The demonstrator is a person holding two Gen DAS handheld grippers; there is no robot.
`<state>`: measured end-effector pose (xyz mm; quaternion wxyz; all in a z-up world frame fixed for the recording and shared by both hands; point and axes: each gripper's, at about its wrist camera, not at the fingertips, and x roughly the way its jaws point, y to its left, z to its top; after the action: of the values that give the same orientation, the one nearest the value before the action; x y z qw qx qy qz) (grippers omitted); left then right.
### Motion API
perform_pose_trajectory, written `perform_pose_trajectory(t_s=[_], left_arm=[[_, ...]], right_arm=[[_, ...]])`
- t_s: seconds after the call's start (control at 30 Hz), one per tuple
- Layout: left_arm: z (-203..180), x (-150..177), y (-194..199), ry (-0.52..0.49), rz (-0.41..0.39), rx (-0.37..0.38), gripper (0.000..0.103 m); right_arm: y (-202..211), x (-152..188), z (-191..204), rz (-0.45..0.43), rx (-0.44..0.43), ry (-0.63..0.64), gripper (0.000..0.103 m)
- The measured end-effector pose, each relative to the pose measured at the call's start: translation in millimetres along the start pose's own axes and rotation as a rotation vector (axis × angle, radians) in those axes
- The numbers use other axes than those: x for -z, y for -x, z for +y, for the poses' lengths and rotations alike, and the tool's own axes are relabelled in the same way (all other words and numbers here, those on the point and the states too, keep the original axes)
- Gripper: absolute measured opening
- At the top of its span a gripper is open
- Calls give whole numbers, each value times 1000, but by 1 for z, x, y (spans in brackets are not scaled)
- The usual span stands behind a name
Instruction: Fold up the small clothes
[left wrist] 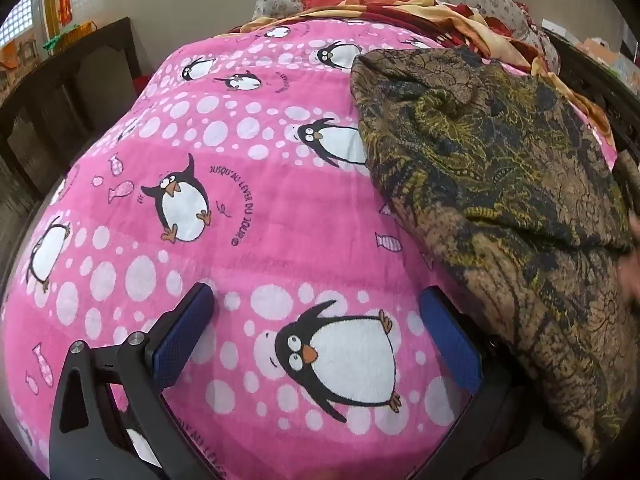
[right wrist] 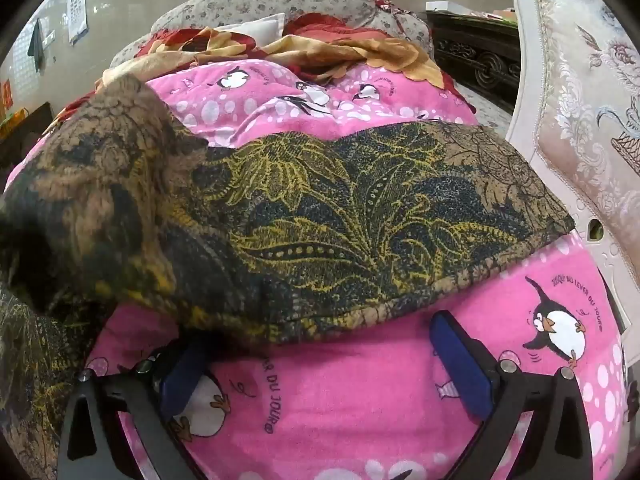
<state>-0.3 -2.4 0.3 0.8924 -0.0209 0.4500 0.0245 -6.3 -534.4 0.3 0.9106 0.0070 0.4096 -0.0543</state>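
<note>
A brown, black and yellow patterned garment (left wrist: 500,184) lies bunched on a pink penguin blanket (left wrist: 248,216). My left gripper (left wrist: 320,300) is open and empty above the blanket, left of the garment, whose edge lies by its right finger. In the right wrist view the garment (right wrist: 340,220) lies spread across the blanket (right wrist: 360,392), its near hem just ahead of my right gripper (right wrist: 320,336). That gripper is open and empty. The garment's left part drapes over its left finger (right wrist: 182,376) and hides the tip.
A red and tan blanket (right wrist: 320,48) and floral cushions (right wrist: 280,0) are heaped at the far end. A white padded headboard (right wrist: 580,100) stands at the right. Dark wooden furniture (left wrist: 60,100) stands to the left and dark carved furniture (right wrist: 472,48) at the back right.
</note>
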Motion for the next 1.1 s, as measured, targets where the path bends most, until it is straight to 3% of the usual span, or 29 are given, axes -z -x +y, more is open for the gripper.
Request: perform_pose_trajectory(t_s=[0.13,0.2,0.27,0.47,0.53,0.73,0.83,0.9,1.03,1.1], left_arm=[[6,8,13,-20,-18,46,103],[21,12,31,15,-48,59,103],[48,14,61,60,-119,4,103],[91,17,119,85,-164,-105,103],[93,21,130,75,-167,-99,103],[81,24,89,93,-21,-5,103],[78,26,65,95,5,-61,103],[82,31,43,136,73,-51,103],[68,34,34,63,62,-161,103],[71,33,33,84,58,-169,103]], right_arm=[[0,0,0,5,0,0,103],[0,0,0,4,0,1,103],[0,0,0,4,0,0,103],[0,0,0,4,0,0,103],[0,0,0,4,0,0,103],[0,0,0,4,0,0,103],[0,0,0,4,0,0,103],[0,0,0,4,0,0,103],[0,0,0,4,0,0,103],[0,0,0,4,0,0,103]])
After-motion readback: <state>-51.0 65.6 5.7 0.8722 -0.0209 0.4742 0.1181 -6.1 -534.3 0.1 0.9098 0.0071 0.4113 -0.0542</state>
